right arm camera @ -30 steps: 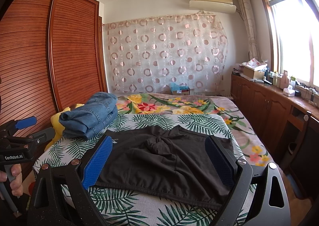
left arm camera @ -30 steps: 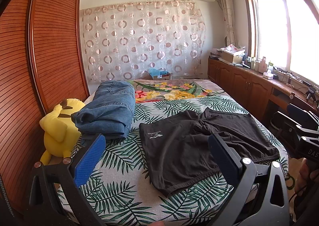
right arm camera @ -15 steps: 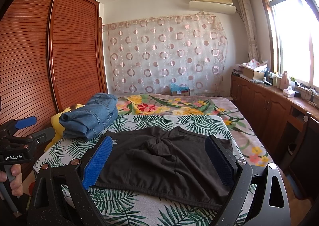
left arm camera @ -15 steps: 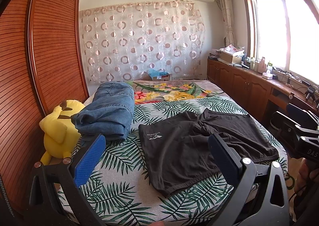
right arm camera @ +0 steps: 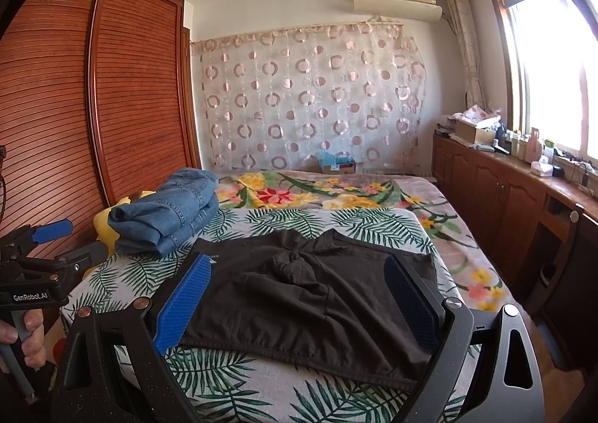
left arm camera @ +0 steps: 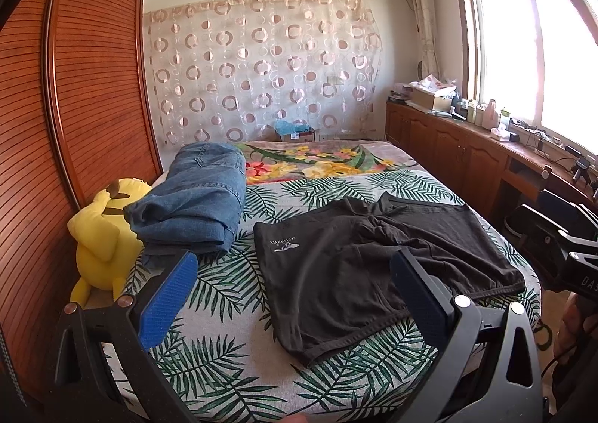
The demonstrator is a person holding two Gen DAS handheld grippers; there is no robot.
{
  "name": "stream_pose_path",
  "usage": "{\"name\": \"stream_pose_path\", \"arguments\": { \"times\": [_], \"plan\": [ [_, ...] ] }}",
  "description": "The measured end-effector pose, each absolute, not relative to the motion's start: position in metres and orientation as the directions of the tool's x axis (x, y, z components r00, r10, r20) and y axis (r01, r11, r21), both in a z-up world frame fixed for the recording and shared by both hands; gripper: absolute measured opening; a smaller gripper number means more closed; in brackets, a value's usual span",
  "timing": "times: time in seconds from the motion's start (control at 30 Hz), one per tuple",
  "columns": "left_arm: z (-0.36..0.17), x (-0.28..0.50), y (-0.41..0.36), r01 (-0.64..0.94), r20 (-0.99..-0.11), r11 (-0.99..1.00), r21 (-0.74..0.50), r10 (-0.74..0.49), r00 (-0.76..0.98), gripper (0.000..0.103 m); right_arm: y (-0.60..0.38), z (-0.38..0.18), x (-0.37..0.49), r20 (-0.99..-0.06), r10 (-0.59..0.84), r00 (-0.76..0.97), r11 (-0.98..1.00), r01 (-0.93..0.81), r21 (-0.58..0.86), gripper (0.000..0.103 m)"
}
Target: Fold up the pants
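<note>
Unmoved: one black shorts [left arm camera: 373,266], one folded jeans [left arm camera: 194,206].

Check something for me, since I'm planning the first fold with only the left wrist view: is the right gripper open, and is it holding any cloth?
Observer: It's open. The right gripper has its pads spread wide and nothing between them, and the black shorts lie flat beyond it.
Operator: How does my own gripper look from that side?
Observer: The left gripper hangs off the near left corner of the bed. It is in front of the folded jeans and clear of the shorts.
</note>
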State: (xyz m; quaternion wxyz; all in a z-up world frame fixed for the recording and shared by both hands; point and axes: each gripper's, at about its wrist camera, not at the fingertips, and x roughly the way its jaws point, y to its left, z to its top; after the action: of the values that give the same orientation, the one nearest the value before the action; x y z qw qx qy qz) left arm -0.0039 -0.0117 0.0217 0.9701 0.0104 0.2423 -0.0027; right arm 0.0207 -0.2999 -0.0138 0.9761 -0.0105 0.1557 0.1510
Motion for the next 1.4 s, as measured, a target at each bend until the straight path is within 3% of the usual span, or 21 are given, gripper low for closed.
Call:
{"name": "stream_pose_path", "arguments": {
  "times": [0.63,0.93,1.4],
  "plan": [
    [-0.045,0.033,-0.006,0.094,-0.604,0.996,-0.006,-0.078,0.793,0.103,-0.309,-0.027,0.046,-0.399,0.234,0.887,0.967,-0.255,0.001,0.094],
    [-0.074,0.041,0.007,0.102,-0.657,0.995,-0.020,-0.090,0.749,0.103,-0.315,-0.028,0.052,-0.472,0.195,0.860,0.974,-0.226,-0.008,0.088],
    [-0.104,0.050,0.018,0.082,-0.723,0.996,-0.024,-0.074,0.686,0.103,-0.328,-0.019,0.048,-0.602,0.113,0.790,0.990,-0.138,0.005,0.055]
  ]
}}
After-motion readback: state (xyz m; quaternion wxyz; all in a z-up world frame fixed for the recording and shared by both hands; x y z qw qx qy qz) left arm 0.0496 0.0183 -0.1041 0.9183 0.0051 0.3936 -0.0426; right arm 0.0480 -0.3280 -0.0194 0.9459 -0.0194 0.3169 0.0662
